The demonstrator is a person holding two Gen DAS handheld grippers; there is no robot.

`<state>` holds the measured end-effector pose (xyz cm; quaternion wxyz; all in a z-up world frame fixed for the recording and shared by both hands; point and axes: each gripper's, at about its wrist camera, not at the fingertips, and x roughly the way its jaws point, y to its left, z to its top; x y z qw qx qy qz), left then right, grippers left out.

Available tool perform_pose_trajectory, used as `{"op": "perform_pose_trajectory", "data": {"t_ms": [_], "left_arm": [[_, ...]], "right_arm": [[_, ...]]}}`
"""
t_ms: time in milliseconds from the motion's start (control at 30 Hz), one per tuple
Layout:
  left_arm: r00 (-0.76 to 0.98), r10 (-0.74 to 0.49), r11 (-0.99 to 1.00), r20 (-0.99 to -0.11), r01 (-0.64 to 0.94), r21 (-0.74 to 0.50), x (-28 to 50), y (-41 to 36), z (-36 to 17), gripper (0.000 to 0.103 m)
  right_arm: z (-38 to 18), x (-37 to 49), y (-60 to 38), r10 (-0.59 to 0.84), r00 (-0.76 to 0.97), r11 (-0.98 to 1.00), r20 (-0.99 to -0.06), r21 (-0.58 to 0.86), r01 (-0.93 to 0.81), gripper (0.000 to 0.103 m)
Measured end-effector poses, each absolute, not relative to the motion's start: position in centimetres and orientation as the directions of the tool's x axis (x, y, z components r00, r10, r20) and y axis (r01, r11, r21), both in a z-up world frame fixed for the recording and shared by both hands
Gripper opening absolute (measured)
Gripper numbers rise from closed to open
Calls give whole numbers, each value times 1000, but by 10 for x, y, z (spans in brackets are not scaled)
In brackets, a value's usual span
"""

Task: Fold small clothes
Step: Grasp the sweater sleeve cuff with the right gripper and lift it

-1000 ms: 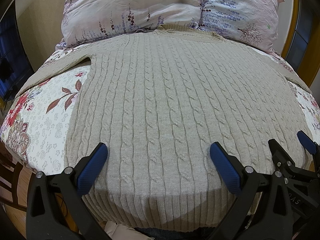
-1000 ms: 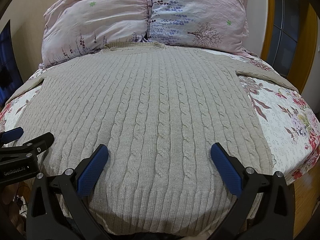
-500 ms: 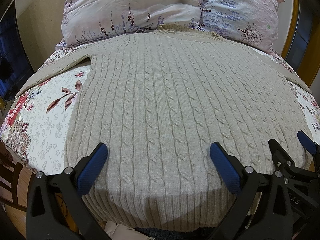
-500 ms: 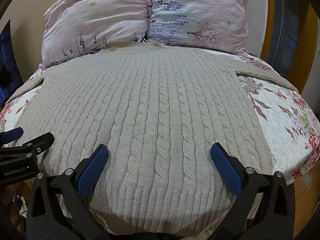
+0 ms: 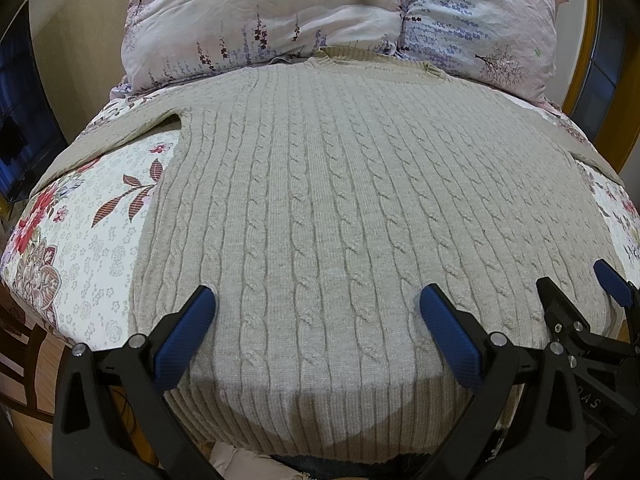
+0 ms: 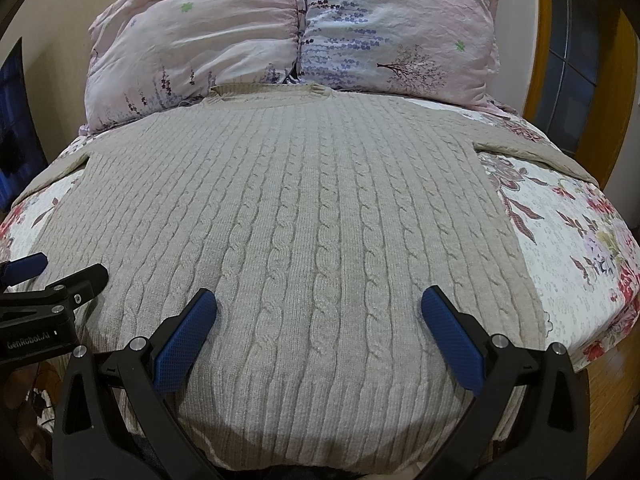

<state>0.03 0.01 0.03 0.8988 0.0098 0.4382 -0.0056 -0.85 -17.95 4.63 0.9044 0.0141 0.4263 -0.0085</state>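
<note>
- Floral bed (image 5: 92, 248), two pillows (image 6: 280, 36) at its head.
- Beige cable-knit sweater (image 5: 344, 208) spread flat, sleeves out.
- Left tongs (image 5: 316, 320) and right tongs (image 6: 318, 320) spread wide, hovering near hem (nothing gripped).
- Unchanged from a second ago; folding not begun.

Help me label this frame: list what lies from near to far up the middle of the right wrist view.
Right hand-held gripper, open → ribbed hem of the beige cable-knit sweater → its neckline → the two floral pillows → the wall.
</note>
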Motion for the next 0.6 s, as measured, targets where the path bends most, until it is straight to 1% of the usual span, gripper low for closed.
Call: {"op": "perform_pose_trajectory", "data": {"t_ms": [133,267,333,400,500,600], "left_arm": [[598,-8,999,-802,30,13,4,0,3,101],[578,-9,999,-816,37,16,10,-1,3,101],[565,-9,999,-825,46,20,15,-1,4,101],[561,-10,998,-828,50,22,18,-1,5,101],[563,2,998,-827,45,33,28,3,10,101],[594,23,999,-804,19,43,42,9,21,101]], "right_arm": [[47,-6,-181,16,644,1000,-765,24,4,102],[45,-8,-188,75,674,997,-735,53,-53,102],[46,-4,-190,89,670,996,-737,62,-65,102],[50,3,-200,123,668,992,-734,106,-66,102],[60,20,-229,152,689,981,-709,192,-18,102],[72,42,-270,101,718,971,-688,225,79,102]]}}
